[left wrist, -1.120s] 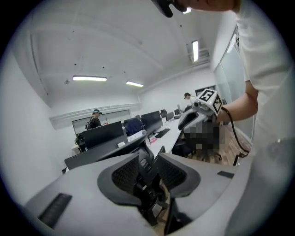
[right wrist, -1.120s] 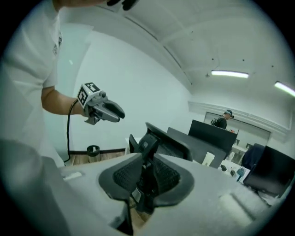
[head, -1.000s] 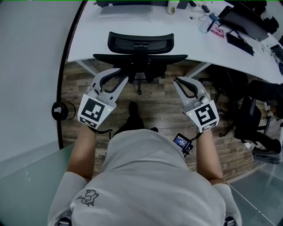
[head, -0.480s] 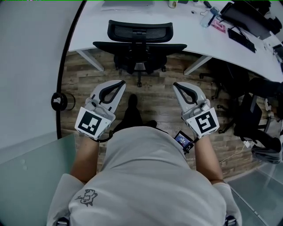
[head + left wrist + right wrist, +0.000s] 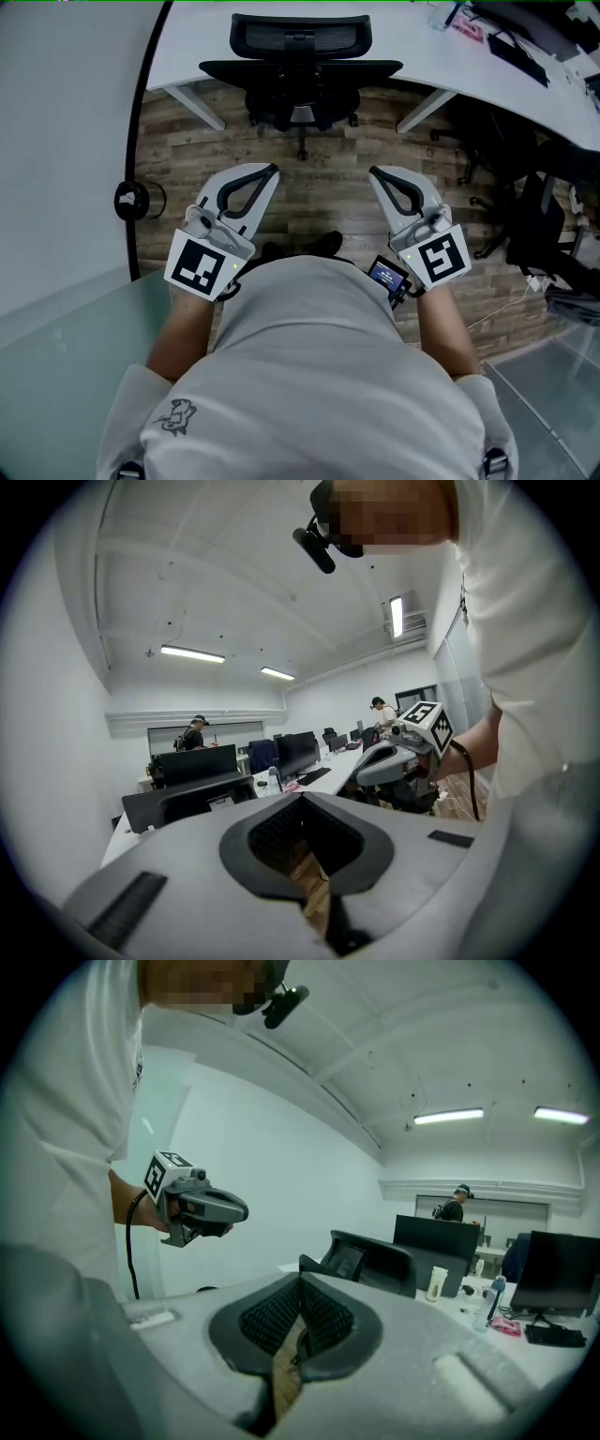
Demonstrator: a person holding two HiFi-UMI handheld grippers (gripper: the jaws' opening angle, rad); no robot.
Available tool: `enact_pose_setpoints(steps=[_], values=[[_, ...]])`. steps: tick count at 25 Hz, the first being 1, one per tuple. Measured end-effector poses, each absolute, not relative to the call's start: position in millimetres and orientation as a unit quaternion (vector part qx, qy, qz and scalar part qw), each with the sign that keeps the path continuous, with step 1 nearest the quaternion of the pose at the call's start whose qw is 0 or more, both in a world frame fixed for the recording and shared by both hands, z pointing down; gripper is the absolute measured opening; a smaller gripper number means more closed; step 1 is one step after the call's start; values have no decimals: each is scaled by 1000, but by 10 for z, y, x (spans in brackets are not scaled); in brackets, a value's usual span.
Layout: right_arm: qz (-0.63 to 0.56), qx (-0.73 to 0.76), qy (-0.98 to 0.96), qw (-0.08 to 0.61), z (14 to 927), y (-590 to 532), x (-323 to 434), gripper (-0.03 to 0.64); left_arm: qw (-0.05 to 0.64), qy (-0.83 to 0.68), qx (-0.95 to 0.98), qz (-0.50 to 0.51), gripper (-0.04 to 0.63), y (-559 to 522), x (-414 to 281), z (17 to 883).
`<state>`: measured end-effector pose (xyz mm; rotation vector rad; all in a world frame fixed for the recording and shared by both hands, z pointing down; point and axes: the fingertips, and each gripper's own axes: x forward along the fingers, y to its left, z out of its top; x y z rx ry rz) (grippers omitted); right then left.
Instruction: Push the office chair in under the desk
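Below you lies a wood-plank floor (image 5: 323, 202). At your left, a round black fitting (image 5: 131, 201) sits by a glass panel (image 5: 66, 347).

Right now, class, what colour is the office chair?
Black. The office chair shows best in the head view.

A broad strip of bare wood-plank floor (image 5: 323, 192) lies open between the person and the black mesh-backed office chair (image 5: 298, 58). That chair fills the gap at the edge of the white curved desk (image 5: 183, 52), between its two slanted white legs (image 5: 199, 105). On the left, a grey curved partition (image 5: 66, 141) with a round black fitting (image 5: 131, 201) closes the way. On the right, a dark cluster of chair and bags (image 5: 534, 225) crowds the floor.
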<state>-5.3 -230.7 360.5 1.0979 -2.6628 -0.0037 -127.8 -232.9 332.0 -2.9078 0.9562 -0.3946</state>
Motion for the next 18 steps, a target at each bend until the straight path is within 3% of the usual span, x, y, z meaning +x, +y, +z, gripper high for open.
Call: enact_pose_setpoints(steps=[18], values=[[4, 413, -904, 114, 3429, -1088, -1834, 2, 30, 269, -958, -99, -2, -1242, -2862, 3201]])
